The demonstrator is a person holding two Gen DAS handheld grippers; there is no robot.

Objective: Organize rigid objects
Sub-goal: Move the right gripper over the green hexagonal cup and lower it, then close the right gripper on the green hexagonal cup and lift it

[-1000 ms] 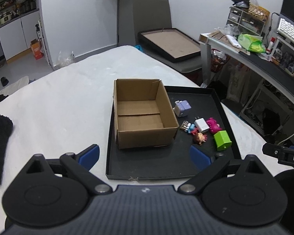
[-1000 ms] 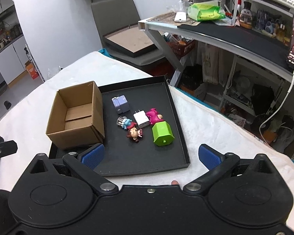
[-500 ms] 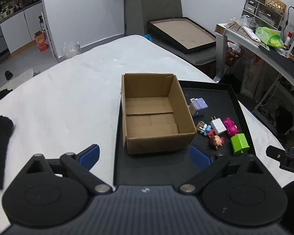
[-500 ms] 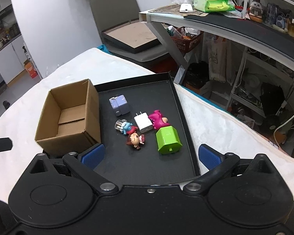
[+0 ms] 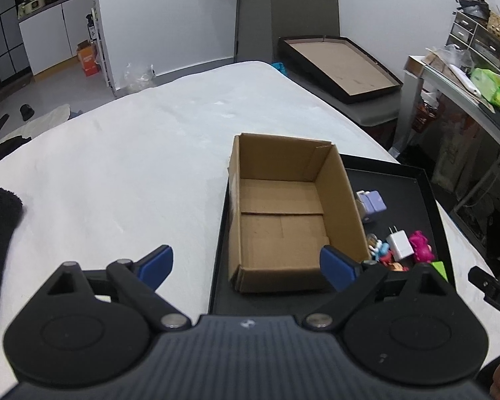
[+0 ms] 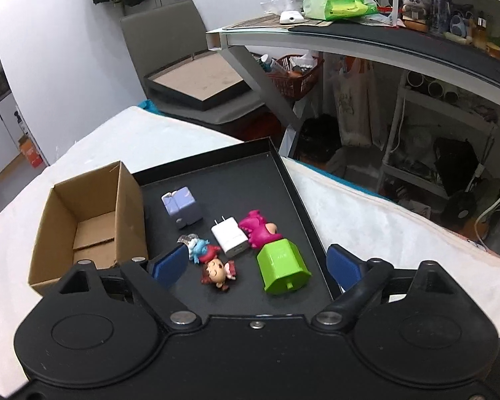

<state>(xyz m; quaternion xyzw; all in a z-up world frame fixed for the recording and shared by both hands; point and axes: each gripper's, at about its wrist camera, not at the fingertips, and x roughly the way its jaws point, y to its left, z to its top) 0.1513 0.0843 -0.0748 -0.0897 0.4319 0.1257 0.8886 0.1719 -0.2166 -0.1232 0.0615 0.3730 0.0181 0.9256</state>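
White bed [image 5: 133,166], black tray [image 6: 293,183], both claws spread

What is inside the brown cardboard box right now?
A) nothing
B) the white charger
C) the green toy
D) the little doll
A: the cardboard box shows only its bare brown floor, while the green toy, white charger and little doll all lie beside it on the black tray.
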